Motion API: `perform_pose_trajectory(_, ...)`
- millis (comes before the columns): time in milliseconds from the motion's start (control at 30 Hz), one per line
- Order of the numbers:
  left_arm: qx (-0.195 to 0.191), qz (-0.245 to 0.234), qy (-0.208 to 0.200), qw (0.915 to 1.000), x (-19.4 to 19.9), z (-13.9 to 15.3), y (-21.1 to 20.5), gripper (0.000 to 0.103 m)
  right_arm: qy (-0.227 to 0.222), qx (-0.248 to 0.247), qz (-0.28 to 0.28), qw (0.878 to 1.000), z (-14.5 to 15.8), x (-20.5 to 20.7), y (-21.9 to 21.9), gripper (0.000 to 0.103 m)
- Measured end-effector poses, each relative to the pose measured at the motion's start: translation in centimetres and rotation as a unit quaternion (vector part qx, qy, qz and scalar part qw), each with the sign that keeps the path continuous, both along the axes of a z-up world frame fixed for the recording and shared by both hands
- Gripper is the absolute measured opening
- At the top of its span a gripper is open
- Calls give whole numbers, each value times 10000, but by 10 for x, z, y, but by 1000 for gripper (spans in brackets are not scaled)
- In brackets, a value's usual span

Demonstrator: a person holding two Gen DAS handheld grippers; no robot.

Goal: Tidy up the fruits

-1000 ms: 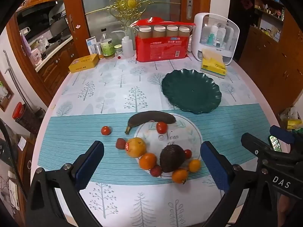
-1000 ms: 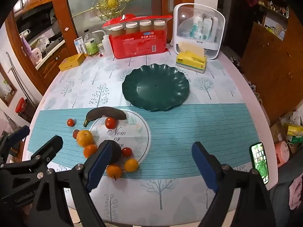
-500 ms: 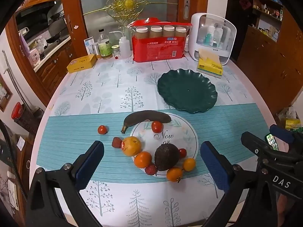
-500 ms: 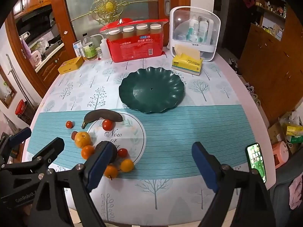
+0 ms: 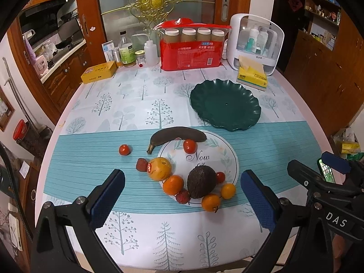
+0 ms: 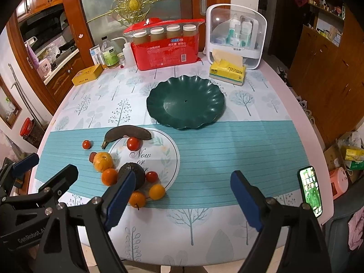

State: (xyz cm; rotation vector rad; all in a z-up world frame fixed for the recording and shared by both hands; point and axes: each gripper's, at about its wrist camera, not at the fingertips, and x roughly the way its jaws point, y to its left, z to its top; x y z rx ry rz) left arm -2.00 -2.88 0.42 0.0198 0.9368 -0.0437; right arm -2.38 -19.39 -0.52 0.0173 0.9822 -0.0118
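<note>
A cluster of fruit lies on the teal runner: a dark banana (image 5: 177, 134), a large orange (image 5: 159, 168), a dark avocado (image 5: 201, 181), several small oranges and red tomatoes such as one set apart on the left (image 5: 124, 149). An empty dark green scalloped plate (image 5: 225, 104) sits behind them to the right. My left gripper (image 5: 182, 195) hovers open above the table's near edge, in front of the fruit. My right gripper (image 6: 179, 195) is also open, to the right of the fruit, its left finger (image 6: 119, 194) overlapping the avocado (image 6: 134, 174) in view.
At the table's back stand a red pack of jars (image 5: 191, 50), a white cosmetics case (image 5: 254, 41), a yellow tissue pack (image 5: 251, 76), bottles (image 5: 125, 50) and a yellow tin (image 5: 97, 71). A lit phone (image 6: 310, 191) lies at the right edge.
Both grippers have drawn back and risen slightly, so the fruit and plate sit a little farther up in view. Nothing on the table has moved.
</note>
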Motion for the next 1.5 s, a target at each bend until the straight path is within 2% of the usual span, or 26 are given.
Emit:
perform_pose_trajectory(1100,18,69,-7,10000,-15,-1,6,101,-15,25,55,10000,0,-11,5,85)
perform_pose_trajectory(1500,96,223,-30,9997,-16,8,-12,101,-77,116,213,9997,5,-10,-9,85)
